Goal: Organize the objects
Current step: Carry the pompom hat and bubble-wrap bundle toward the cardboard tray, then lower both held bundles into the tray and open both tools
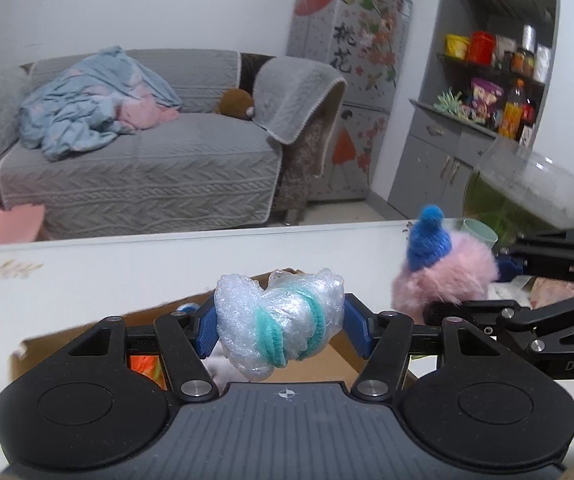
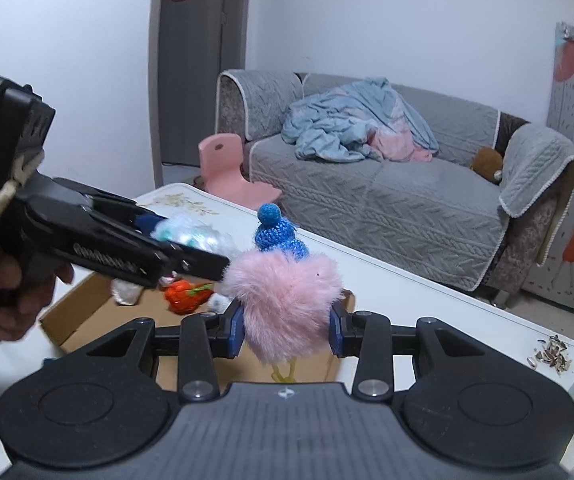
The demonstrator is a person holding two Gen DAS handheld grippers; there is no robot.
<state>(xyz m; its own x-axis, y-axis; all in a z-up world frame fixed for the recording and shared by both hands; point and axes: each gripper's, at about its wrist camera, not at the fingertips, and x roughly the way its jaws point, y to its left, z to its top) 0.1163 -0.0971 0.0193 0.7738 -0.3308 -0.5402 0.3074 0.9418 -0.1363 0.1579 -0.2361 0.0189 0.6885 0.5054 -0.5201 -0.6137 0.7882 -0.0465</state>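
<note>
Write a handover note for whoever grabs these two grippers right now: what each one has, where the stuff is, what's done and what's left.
Left gripper: shut on the bubble-wrap bundle with teal yarn, held above the cardboard box.
Right gripper: shut on the pink fluffy pom-pom toy with the blue knitted hat, also above the box.
Box sits open on the white table; an orange knitted item and a few small pieces lie inside.
Left: set both held items down in the box, I'd guess, then release.

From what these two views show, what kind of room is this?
Most likely a home living room: a grey covered sofa with a crumpled blue blanket, a decorated fridge, and open shelves of jars and bottles.
</note>
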